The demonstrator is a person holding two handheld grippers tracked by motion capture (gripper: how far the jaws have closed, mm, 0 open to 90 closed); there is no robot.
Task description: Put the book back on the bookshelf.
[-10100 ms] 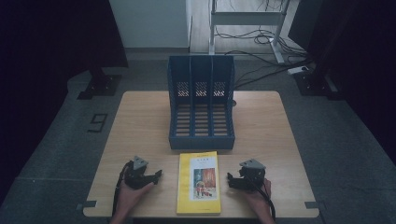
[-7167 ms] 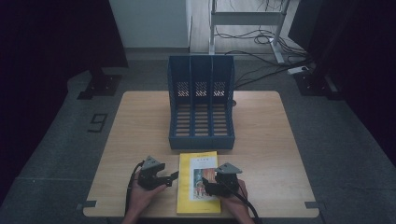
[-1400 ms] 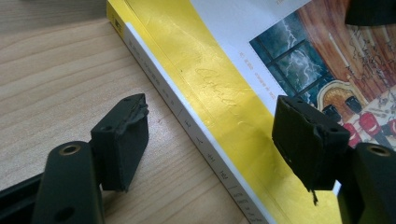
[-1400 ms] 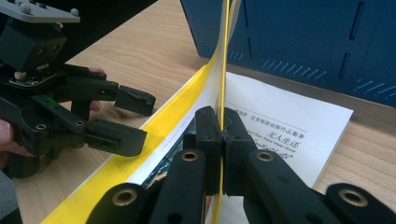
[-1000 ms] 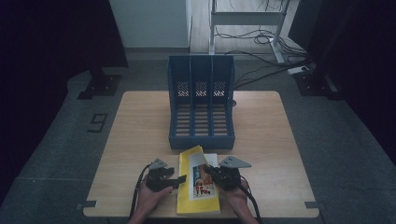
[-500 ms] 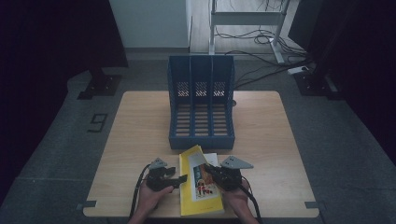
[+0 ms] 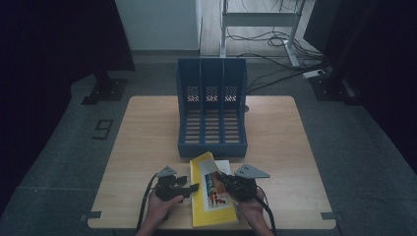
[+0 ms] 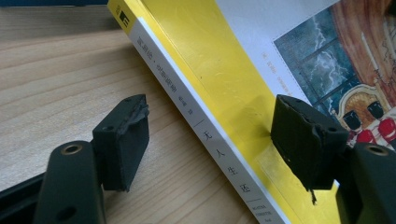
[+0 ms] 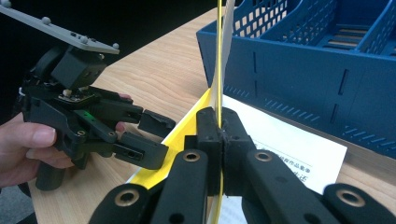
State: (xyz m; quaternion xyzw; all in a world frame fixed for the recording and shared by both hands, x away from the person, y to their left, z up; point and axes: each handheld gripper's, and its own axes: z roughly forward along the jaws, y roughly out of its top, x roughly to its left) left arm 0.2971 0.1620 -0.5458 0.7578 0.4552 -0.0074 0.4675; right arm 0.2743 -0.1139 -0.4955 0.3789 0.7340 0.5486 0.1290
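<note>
A yellow book (image 7: pixel 212 204) lies near the table's front edge, its spine to the left. My right gripper (image 9: pixel 218 135) is shut on the edge of its front cover (image 9: pixel 218 56), which stands raised almost upright above the white first page (image 9: pixel 285 149). In the high view the right gripper (image 7: pixel 225 183) sits over the book's right half. My left gripper (image 8: pixel 215 135) is open at the spine side. One jaw is over the wood and the other over the yellow cover (image 8: pixel 224 70), with the white spine between them and neither pad pressing. The same left gripper (image 7: pixel 189 187) shows at the book's left edge.
A blue three-slot file rack (image 7: pixel 211 113) stands just behind the book at the middle of the wooden table (image 7: pixel 142 142). Its front wall (image 9: pixel 303 70) is close behind the raised cover. A hand holds each gripper at the front edge.
Ten seconds ago the book lay closed with the grippers apart on either side. Both have since closed in on it and the cover has been lifted. Little has moved in the last second.
</note>
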